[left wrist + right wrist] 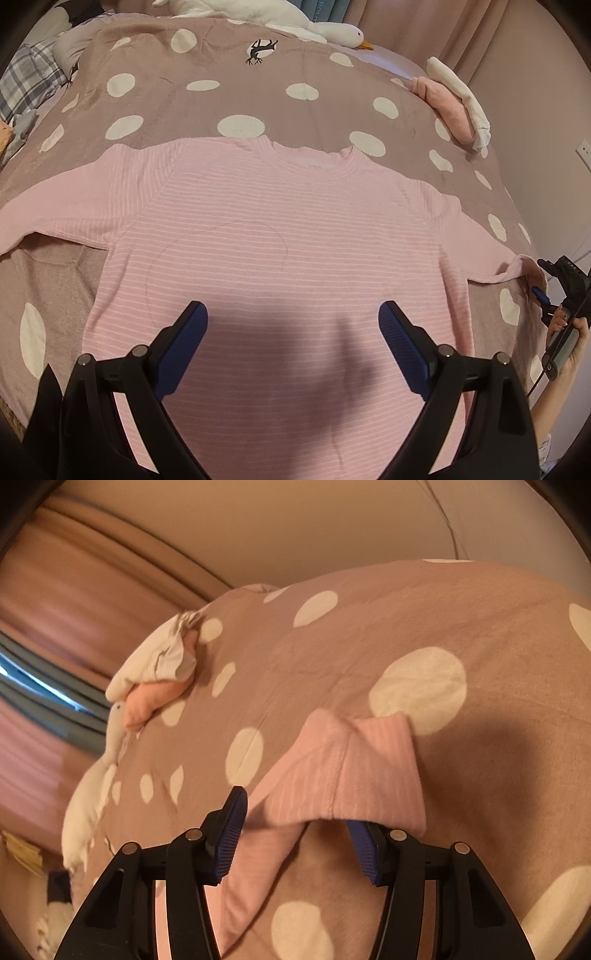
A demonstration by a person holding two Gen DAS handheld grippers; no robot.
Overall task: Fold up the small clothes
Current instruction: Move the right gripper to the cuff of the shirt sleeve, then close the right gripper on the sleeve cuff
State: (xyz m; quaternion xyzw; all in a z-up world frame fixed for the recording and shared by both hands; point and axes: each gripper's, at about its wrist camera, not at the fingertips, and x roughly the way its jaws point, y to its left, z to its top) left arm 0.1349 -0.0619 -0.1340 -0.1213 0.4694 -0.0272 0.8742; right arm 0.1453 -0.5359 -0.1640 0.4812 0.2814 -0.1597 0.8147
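A pink sweater with thin white stripes (280, 236) lies flat, neck away from me, on a dusty-pink blanket with white dots (236, 85). Both sleeves are spread sideways. My left gripper (293, 314) hovers open over the sweater's lower body, nothing between its blue pads. In the right wrist view the right sleeve's cuff (373, 760) is lifted and folded. It drapes over the tip of the right finger of my right gripper (295, 808). That gripper's jaws stand apart, with blanket visible in the gap. In the left wrist view a hand (570, 332) holds it at the sleeve's end.
A small stack of folded pink and white clothes (456, 107) (155, 672) sits near the bed's far right edge. A white plush goose (332, 31) lies along the head of the bed, plaid bedding (26, 81) at far left. Curtains (55, 602) and a wall lie beyond.
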